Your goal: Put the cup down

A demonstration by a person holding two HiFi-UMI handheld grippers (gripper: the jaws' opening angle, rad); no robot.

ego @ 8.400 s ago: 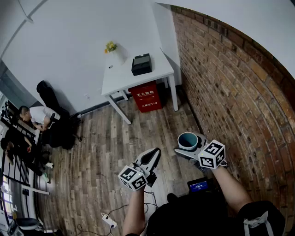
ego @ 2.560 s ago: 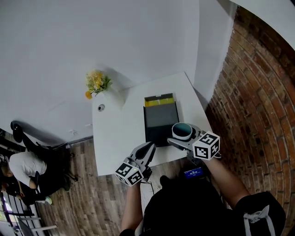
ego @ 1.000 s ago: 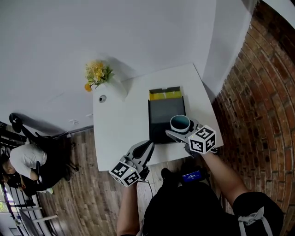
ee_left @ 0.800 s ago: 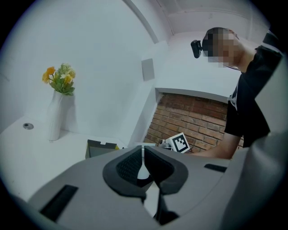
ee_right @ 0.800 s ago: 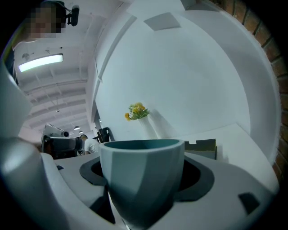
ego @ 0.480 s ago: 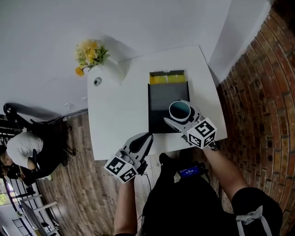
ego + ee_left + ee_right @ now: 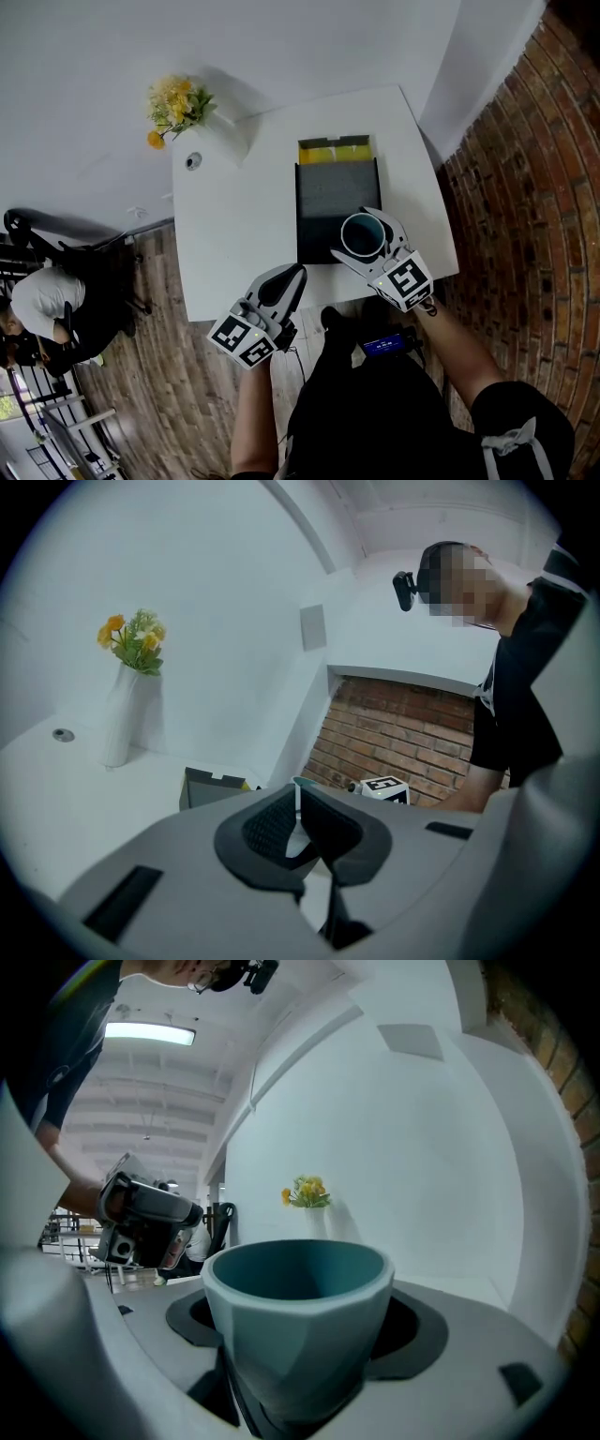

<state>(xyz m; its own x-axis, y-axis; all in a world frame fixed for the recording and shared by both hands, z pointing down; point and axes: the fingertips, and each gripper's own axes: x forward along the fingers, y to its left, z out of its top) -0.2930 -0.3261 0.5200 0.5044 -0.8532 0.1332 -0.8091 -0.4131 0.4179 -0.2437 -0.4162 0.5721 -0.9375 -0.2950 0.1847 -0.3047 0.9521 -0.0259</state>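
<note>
R gripper pads clamp a teal cup by its sides, jaws spread wide round it, cup upright w/ mouth up. L gripper jaws sit together, nothing btwn them. The cup is over the near right corner of a dark box on the white table; it's hard to tell from above whether it touches. L gripper hangs just off the table's near edge. Yellow flowers stand at the far left corner, brick wall on the right.
</note>
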